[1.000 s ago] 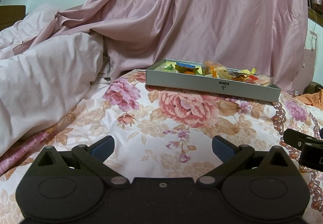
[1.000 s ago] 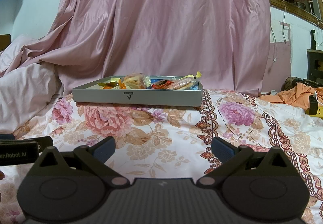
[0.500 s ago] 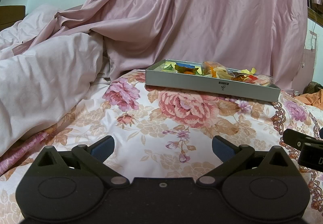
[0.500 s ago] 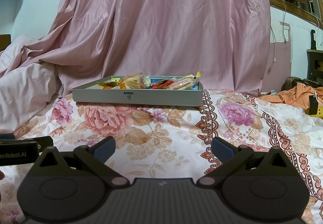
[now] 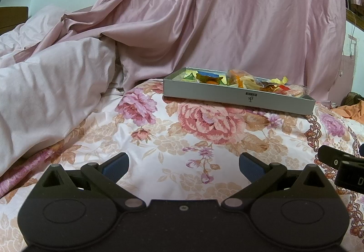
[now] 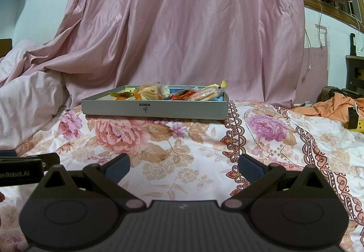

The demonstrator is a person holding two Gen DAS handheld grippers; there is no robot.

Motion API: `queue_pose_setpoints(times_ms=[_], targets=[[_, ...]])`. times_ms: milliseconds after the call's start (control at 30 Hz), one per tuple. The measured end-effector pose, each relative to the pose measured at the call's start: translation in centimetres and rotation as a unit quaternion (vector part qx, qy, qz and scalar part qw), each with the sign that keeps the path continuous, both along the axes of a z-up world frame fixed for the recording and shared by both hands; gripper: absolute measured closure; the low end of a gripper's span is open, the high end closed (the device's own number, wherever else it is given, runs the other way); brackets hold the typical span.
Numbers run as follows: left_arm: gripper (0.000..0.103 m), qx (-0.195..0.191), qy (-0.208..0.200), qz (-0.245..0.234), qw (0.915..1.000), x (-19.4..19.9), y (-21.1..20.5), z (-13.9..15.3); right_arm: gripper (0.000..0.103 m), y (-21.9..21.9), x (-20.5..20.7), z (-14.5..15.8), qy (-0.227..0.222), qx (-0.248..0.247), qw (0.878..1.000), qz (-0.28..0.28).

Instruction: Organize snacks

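A shallow grey box (image 5: 227, 96) sits on the floral bedspread, well ahead of both grippers; it also shows in the right wrist view (image 6: 182, 111). It holds several wrapped snacks (image 5: 241, 80), among them clear packets of biscuits (image 6: 151, 90) and red, orange and yellow wrappers (image 6: 184, 95). My left gripper (image 5: 183, 164) is open and empty, low over the bedspread. My right gripper (image 6: 183, 164) is open and empty, also low over the bedspread. Each gripper's body shows at the edge of the other's view.
A pink satin curtain (image 6: 193, 24) hangs right behind the box. A bunched pale pink duvet (image 5: 45, 83) lies to the left. Orange clothing (image 6: 329, 107) and a yellow and black object (image 6: 355, 119) lie at the far right of the bed.
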State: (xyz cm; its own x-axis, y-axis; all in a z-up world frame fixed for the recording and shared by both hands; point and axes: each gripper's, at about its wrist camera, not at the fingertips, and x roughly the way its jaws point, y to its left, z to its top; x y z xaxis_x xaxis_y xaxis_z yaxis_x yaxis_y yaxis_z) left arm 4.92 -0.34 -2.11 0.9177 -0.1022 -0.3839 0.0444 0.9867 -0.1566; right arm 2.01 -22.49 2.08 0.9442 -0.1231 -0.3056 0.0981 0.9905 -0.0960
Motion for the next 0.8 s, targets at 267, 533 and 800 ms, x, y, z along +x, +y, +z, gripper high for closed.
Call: queue_pose_setpoints(times_ms=[267, 533, 800], targets=[[0.001, 0.001, 0.005, -0.011, 0.9999, 0.13, -0.48, 0.47, 0.0, 0.0, 0.0, 0.02, 0.0, 0.0, 1.0, 0.0], [0.001, -0.002, 0.012, -0.007, 0.9999, 0.03, -0.39, 0.34, 0.0, 0.02, 0.0, 0.06, 0.0, 0.0, 1.0, 0.0], [0.001, -0.006, 0.019, -0.004, 0.9998, 0.15, -0.28, 0.13, 0.0, 0.04, -0.03, 0.07, 0.0, 0.0, 1.0, 0.0]])
